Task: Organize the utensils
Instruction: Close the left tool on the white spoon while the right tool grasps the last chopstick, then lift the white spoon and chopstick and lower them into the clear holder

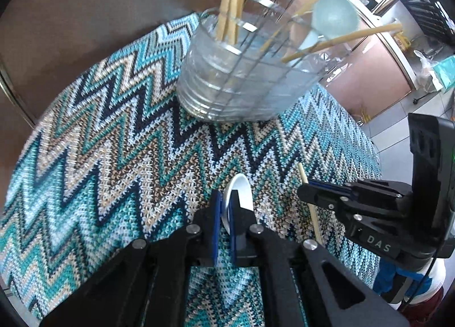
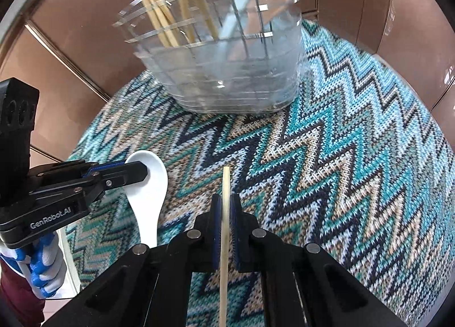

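My left gripper point(image 1: 226, 199) is shut on the bowl edge of a white ceramic spoon point(image 1: 241, 190), held just above the zigzag cloth. In the right wrist view that left gripper point(image 2: 139, 172) pinches the white spoon point(image 2: 148, 199) at its bowl, handle hanging down. My right gripper point(image 2: 226, 202) is shut on a single wooden chopstick point(image 2: 226, 182); the left wrist view shows this right gripper point(image 1: 303, 189) with the chopstick point(image 1: 314, 216) from the side. Behind both stands a clear divided holder point(image 1: 236, 85) point(image 2: 227, 76) holding several chopsticks point(image 1: 231, 0) and a pale blue spoon point(image 1: 334, 15).
A knitted teal, navy and beige zigzag cloth point(image 1: 99, 142) point(image 2: 341, 156) covers the round table. Brown glossy tabletop point(image 1: 85, 14) shows beyond it. A blue-and-white gloved hand point(image 2: 42, 264) holds the left gripper. Tiled floor and kitchen shelving point(image 1: 426, 8) lie at the far right.
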The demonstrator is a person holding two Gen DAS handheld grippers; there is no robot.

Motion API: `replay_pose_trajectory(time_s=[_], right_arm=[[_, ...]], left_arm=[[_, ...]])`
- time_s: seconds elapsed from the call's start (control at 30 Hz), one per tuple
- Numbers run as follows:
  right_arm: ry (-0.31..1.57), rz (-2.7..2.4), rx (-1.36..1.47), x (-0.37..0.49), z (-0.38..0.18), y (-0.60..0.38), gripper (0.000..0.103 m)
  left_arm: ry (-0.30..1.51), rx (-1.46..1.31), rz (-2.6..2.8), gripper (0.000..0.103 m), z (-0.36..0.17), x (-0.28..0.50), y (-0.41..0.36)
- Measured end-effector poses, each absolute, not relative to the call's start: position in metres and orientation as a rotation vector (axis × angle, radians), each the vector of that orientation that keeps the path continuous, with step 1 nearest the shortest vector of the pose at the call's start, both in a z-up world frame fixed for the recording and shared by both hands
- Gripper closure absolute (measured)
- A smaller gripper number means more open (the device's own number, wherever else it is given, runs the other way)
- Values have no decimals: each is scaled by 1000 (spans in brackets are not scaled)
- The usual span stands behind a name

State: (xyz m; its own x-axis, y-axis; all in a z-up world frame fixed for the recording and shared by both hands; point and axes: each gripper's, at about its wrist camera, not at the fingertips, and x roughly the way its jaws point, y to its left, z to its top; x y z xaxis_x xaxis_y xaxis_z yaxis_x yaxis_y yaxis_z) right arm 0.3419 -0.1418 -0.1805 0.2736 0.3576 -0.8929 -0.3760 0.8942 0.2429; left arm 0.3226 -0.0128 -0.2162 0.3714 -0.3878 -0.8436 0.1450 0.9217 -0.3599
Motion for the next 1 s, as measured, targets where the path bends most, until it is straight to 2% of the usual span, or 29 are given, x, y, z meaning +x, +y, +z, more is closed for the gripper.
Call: replay_pose_trajectory(time_s=[0.3,1.0], right_arm=[[1063,513,10,298,-129,-145,97],[875,494,61,195,-57,-163,97]], left_arm=[[1008,-214,-316,98,-167,283,0],[849,-250,-303,98,-94,188,20]])
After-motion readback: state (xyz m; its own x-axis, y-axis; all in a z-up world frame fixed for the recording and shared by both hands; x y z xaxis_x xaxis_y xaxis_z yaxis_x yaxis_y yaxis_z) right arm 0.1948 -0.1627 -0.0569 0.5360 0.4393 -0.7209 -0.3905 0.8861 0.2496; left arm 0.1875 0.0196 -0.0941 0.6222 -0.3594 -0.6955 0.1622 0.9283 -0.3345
